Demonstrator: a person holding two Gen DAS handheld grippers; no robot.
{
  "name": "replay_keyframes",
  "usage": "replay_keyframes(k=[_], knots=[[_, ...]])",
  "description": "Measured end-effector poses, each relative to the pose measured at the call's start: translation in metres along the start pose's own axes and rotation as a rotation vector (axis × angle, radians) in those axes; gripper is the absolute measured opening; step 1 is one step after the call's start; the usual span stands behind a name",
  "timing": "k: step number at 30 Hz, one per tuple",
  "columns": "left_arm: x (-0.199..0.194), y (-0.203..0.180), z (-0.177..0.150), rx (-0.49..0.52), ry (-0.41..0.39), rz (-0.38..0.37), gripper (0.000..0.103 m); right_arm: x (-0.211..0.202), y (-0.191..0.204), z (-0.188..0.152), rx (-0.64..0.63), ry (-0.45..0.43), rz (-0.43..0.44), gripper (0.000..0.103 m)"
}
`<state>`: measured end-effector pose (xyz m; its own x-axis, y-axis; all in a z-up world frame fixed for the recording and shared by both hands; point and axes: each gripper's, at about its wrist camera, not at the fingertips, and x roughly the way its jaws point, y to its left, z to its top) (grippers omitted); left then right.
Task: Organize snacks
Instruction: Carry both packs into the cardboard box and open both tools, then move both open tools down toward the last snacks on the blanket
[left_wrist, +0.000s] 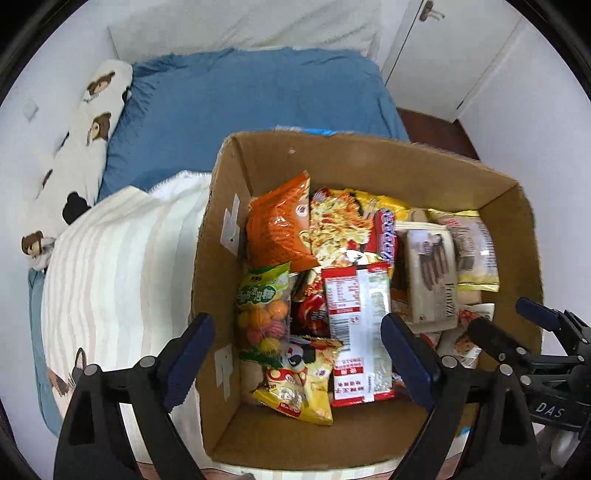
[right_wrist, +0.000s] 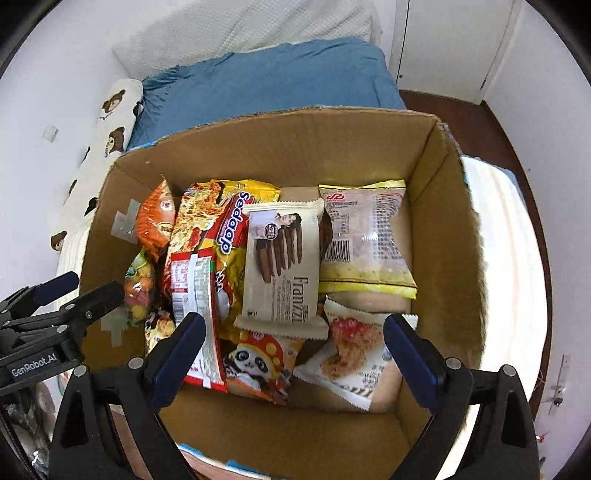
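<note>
A: Left to right — where do things stand?

B: Left tongs (left_wrist: 297, 356) spread, holding nothing, over the cardboard box's (right_wrist: 280, 147) left half on the bed; the red-and-white noodle packet (left_wrist: 356, 332) lies just ahead between the pads, long axis running away.

A: And right?

B: Right tongs (right_wrist: 293, 356) also spread and empty, nearer the Franzzi wafer pack (right_wrist: 282, 262), lengthwise too.

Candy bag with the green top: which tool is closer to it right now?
Left. The candy bag lies between the left tool's open fingers, at the box's left wall. The right tool hangs open over the box's right half, above the Franzzi pack.
</note>
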<state>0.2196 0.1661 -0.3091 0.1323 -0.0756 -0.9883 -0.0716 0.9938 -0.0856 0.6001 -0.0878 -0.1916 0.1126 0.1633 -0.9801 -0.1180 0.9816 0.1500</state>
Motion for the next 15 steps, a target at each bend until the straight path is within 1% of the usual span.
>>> replay_keyframes(k=[7,12,15], knots=[[-0.036,-0.007,-0.025,0.023,-0.113,0.029,0.092,-0.032,0.001,-0.029,-0.004,-0.09,-0.035,0.101],[-0.067,-0.008,-0.048,0.031,-0.205,0.031,0.092,-0.065,0.007,-0.054,-0.024,-0.184,-0.061,0.101],[-0.087,-0.009,-0.063,0.031,-0.255,0.03,0.092,-0.086,0.009,-0.071,-0.023,-0.226,-0.054,0.101]])
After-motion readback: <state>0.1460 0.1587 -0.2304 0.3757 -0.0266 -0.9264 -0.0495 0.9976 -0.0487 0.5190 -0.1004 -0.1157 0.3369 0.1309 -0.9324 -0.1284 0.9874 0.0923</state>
